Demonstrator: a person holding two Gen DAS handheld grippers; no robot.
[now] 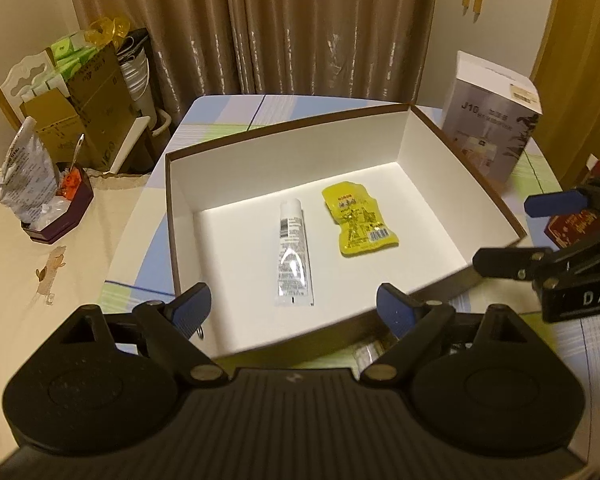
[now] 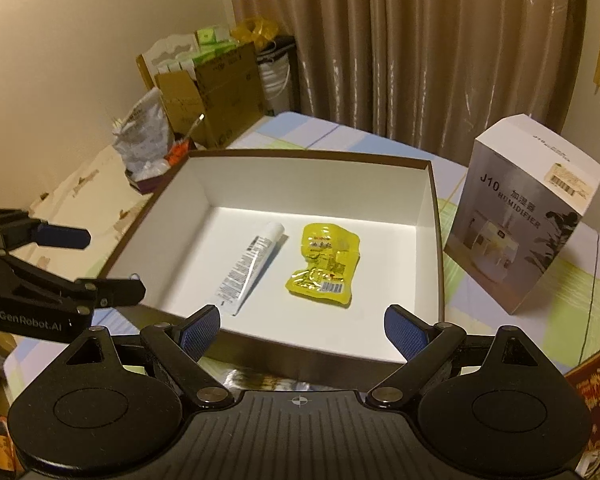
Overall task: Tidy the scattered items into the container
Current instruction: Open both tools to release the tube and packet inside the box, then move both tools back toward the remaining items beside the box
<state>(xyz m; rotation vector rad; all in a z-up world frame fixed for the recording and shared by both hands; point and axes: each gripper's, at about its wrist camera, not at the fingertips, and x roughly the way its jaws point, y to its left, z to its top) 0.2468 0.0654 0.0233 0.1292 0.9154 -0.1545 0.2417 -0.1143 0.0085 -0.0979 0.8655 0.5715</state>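
Note:
An open brown box with a white inside point(image 1: 284, 176) point(image 2: 432, 208) sits on the table. In it lie a white tube point(image 1: 294, 254) point(image 2: 249, 268) and a yellow snack packet point(image 1: 358, 220) point(image 2: 324, 264), side by side. My left gripper point(image 1: 294, 312) is open and empty, above the box's near edge; it also shows at the left of the right wrist view point(image 2: 100, 264). My right gripper point(image 2: 302, 334) is open and empty, above the box's near edge; it also shows at the right of the left wrist view point(image 1: 512, 232).
A white humidifier box point(image 1: 492, 120) point(image 2: 524, 216) stands upright right of the brown box. A dark tray with bags point(image 1: 56, 208) and cardboard boxes point(image 1: 84, 116) point(image 2: 216, 92) sit at the left. A red packet point(image 1: 576, 226) lies at the right. Curtains hang behind.

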